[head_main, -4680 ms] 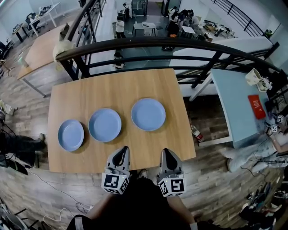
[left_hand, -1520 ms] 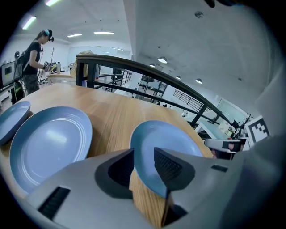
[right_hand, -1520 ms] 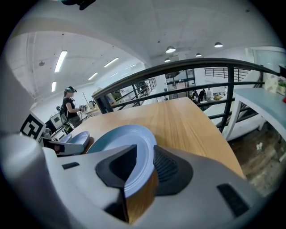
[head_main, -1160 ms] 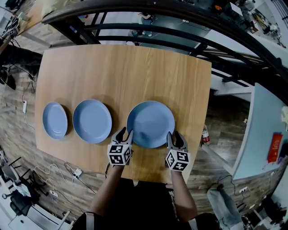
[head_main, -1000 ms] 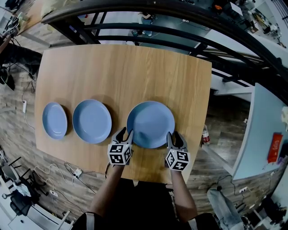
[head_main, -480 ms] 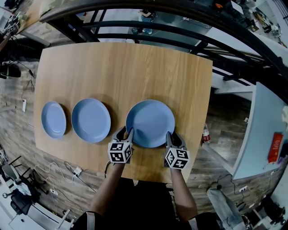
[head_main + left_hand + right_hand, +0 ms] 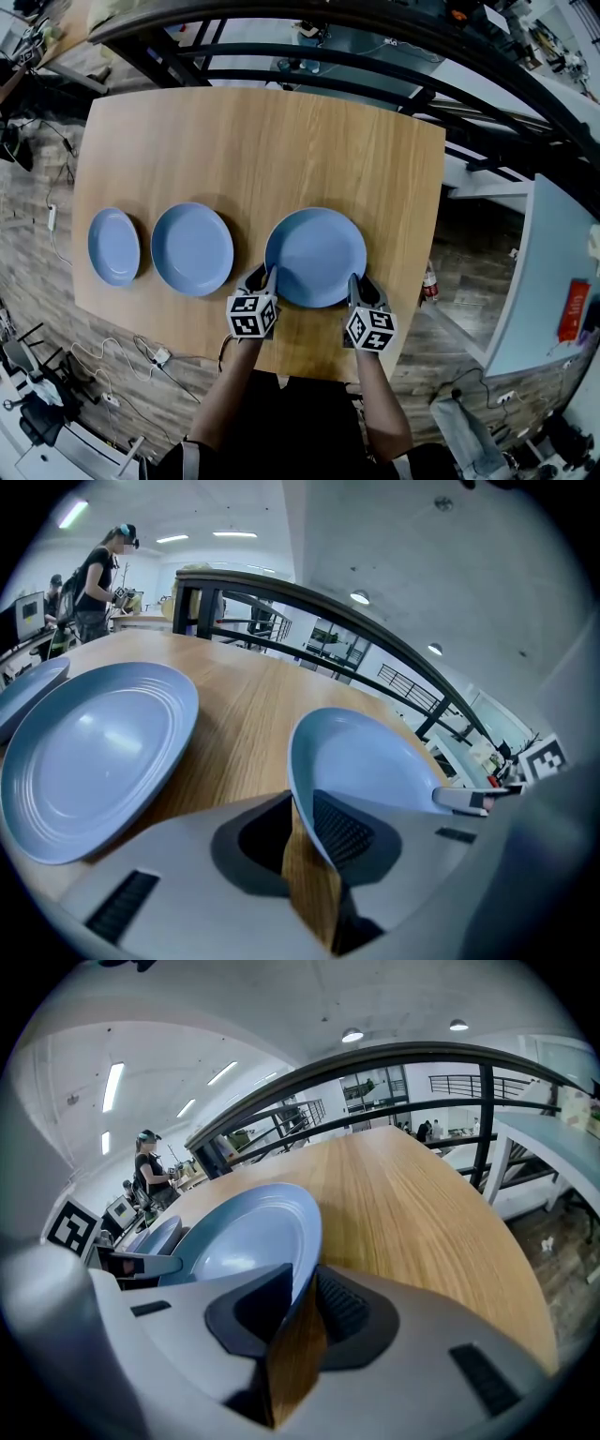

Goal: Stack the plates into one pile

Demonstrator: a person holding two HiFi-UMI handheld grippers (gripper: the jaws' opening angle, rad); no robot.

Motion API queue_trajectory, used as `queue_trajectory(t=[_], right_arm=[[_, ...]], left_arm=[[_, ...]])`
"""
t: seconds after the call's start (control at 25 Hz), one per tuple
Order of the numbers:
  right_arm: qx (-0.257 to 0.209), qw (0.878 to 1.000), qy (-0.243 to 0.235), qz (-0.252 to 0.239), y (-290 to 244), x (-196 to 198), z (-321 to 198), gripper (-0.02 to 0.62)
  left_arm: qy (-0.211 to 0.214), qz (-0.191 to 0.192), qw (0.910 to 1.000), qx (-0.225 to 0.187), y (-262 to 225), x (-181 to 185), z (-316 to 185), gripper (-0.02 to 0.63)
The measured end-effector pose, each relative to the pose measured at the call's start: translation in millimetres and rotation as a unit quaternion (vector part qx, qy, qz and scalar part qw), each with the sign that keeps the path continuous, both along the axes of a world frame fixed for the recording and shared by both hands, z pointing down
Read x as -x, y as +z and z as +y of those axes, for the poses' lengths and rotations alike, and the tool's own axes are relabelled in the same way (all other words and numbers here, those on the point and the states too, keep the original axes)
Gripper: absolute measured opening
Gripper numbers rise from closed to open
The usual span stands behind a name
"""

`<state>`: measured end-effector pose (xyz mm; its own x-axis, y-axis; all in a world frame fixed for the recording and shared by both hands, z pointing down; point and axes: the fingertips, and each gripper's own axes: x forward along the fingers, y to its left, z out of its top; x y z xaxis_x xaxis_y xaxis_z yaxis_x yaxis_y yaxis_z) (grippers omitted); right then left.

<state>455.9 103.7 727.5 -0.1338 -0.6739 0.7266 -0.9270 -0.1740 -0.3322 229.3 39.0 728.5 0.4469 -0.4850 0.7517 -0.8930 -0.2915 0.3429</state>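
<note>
Three blue plates lie in a row on the wooden table (image 7: 281, 141): a small plate (image 7: 113, 246) at the left, a middle plate (image 7: 192, 248), and a large plate (image 7: 315, 257) at the right. My left gripper (image 7: 262, 277) sits at the large plate's near left rim and my right gripper (image 7: 358, 281) at its near right rim. Both pairs of jaws have just been closing with that rim between them. In the left gripper view the left gripper (image 7: 302, 803) pinches the large plate (image 7: 366, 761). In the right gripper view the right gripper (image 7: 309, 1283) pinches the large plate (image 7: 248, 1237). The plate still rests on the table.
A dark metal railing (image 7: 281, 56) curves past the table's far edge. A pale blue table (image 7: 534, 281) stands to the right across a gap. The middle plate (image 7: 94, 752) lies just left of the held one. A person (image 7: 98, 574) stands far off.
Several seconds ago both grippers hung off the table's near edge, away from the plates; now they sit at the large plate's near rim with jaws narrowed onto it. No plate has moved.
</note>
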Motion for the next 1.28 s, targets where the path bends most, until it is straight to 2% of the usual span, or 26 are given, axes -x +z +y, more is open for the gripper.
queue_trajectory(t=[0.64, 1.28], right_arm=[[-0.002, 1.000, 0.015, 0.006, -5.6, -3.7, 5.5, 0.086], [-0.017, 1.000, 0.019, 0.014, -37.9, 5.3, 9.3, 0.080]], left_arm=[[0.021, 0.003, 0.9998, -0.001, -4.3, -5.4, 2.3, 0.078], [0.015, 0.016, 0.9997, -0.008, -33.9, 5.1, 8.5, 0.075]])
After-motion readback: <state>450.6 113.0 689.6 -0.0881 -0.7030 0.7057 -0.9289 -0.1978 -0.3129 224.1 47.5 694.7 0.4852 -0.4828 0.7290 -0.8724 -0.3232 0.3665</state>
